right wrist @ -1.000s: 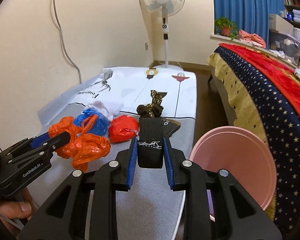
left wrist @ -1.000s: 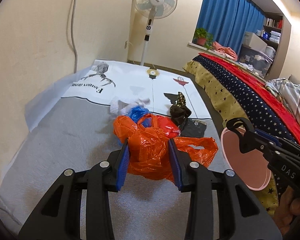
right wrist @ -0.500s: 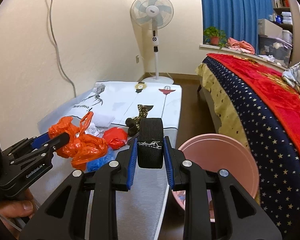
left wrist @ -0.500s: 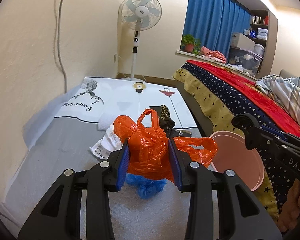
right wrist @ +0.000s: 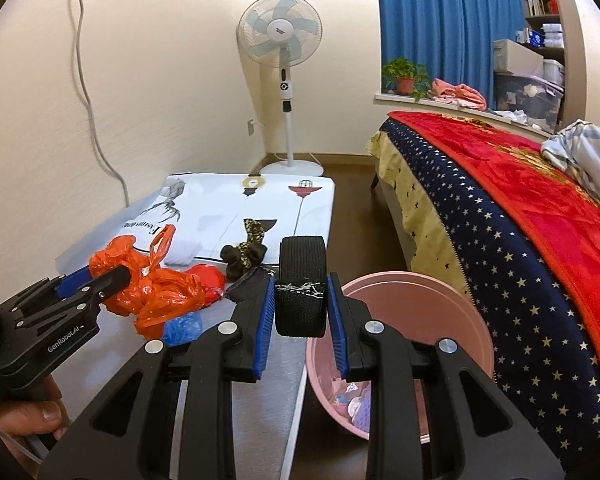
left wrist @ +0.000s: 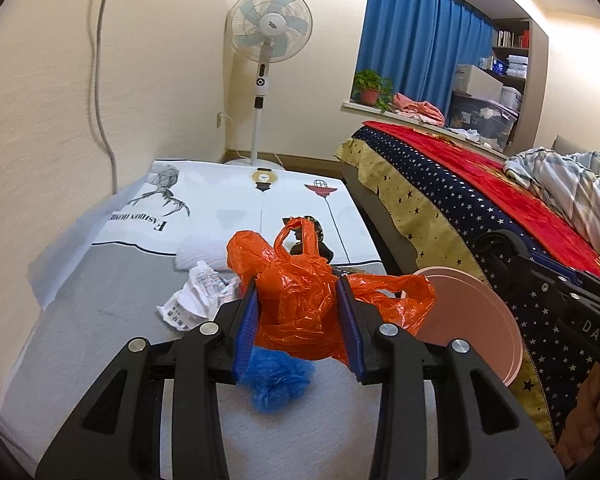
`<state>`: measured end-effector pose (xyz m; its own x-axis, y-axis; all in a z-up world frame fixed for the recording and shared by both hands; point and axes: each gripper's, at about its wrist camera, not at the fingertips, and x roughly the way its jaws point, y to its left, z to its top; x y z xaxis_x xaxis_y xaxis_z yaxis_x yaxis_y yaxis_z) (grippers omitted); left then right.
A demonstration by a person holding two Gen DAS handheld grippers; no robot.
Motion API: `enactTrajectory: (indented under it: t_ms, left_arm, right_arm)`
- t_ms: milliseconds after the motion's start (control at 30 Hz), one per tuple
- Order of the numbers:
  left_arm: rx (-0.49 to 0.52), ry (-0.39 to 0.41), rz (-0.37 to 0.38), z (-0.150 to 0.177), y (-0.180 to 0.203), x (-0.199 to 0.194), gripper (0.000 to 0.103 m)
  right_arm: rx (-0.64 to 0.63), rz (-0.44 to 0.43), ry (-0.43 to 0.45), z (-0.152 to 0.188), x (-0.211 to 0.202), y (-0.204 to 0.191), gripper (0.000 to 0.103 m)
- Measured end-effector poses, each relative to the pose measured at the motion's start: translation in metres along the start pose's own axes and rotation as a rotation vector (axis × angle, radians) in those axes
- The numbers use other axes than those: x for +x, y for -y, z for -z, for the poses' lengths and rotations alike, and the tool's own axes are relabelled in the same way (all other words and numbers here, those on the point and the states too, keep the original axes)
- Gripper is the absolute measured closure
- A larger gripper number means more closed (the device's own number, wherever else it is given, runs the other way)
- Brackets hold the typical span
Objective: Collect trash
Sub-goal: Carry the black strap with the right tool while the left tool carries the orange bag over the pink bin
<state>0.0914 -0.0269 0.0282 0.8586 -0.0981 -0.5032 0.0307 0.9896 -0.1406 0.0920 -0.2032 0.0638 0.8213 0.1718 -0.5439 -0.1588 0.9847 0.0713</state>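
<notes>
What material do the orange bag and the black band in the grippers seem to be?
Orange bag: likely thin glossy plastic film, since it crinkles and glints. Black band: probably woven elastic or webbing, matte, with a ribbed weave and frayed white stitching.

Grey table (left wrist: 100,320); blue wad (left wrist: 278,376), crumpled paper (left wrist: 198,298), printed cloth (left wrist: 228,200).

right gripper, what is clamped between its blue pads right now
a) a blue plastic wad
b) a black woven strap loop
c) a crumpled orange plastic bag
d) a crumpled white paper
b: in the right wrist view the right gripper has its pads pressed on both sides of the black woven strap loop, held up in front of the pink plastic bin; the crumpled orange plastic bag sits in the left gripper.
</notes>
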Motion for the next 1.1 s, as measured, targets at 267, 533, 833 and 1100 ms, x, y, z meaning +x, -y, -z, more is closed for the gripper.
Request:
enactTrajectory:
  t_ms: [267, 533, 833, 1100]
  left_arm:
    - [0.023, 0.0, 0.017, -0.003, 0.015, 0.011, 0.066]
    - [0.032, -0.006, 0.04, -0.006, 0.031, 0.022, 0.066]
    - [0.047, -0.014, 0.066, -0.007, 0.052, 0.033, 0.066]
    - [0.06, -0.028, 0.091, -0.007, 0.07, 0.044, 0.066]
  right_arm:
    - [0.025, 0.038, 0.014, -0.003, -0.002, 0.014, 0.077]
    - [0.054, 0.09, 0.022, -0.007, -0.002, 0.034, 0.077]
    - [0.126, 0.149, 0.025, -0.01, -0.003, 0.063, 0.077]
    - [0.148, 0.199, 0.013, -0.005, -0.004, 0.078, 0.077]
